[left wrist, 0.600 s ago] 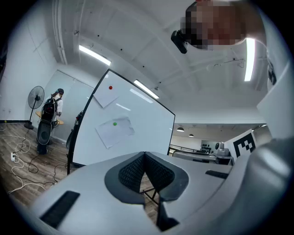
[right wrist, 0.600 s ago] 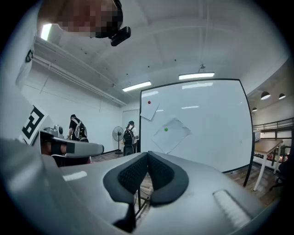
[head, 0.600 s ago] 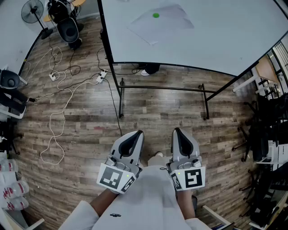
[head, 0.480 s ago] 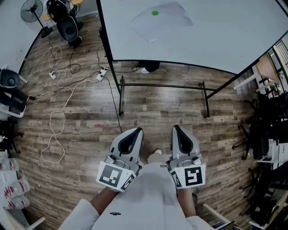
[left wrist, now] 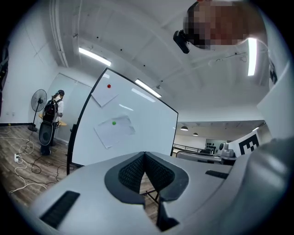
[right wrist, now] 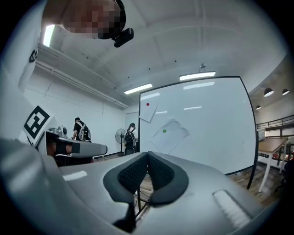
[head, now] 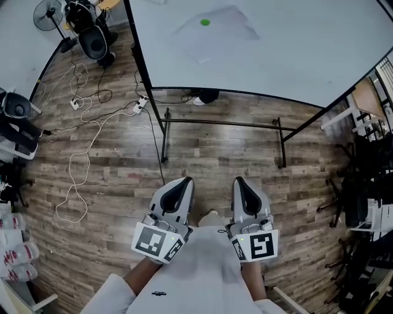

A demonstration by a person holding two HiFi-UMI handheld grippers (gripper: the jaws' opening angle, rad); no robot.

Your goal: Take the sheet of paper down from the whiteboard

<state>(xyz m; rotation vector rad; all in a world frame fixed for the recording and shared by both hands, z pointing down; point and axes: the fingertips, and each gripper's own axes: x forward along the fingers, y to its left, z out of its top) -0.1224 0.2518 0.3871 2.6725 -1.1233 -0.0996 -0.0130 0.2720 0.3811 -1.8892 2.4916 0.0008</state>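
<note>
Both grippers are held low and level in front of the person, side by side at 6 o'clock in the head view. The left gripper [head: 183,182] has its jaws pressed together with nothing between them; its own view shows the ribbed pads meeting along one seam. The right gripper [head: 239,181] is likewise closed and empty. The whiteboard [head: 295,49] stands on its frame at 12 o'clock, well apart from both grippers, across a stretch of wooden floor [head: 215,147]. The sheet of paper [head: 218,37] hangs tilted on the board toward 11 o'clock, pinned by a green magnet [head: 204,22] near its upper edge. The gripper views show a second sheet [left wrist: 104,95] under a red magnet [left wrist: 109,86], higher up and nearer the board's left edge. Cables [head: 83,153] trail over the floor at 9 o'clock, and a floor fan [head: 46,15] stands at 10 o'clock
</note>
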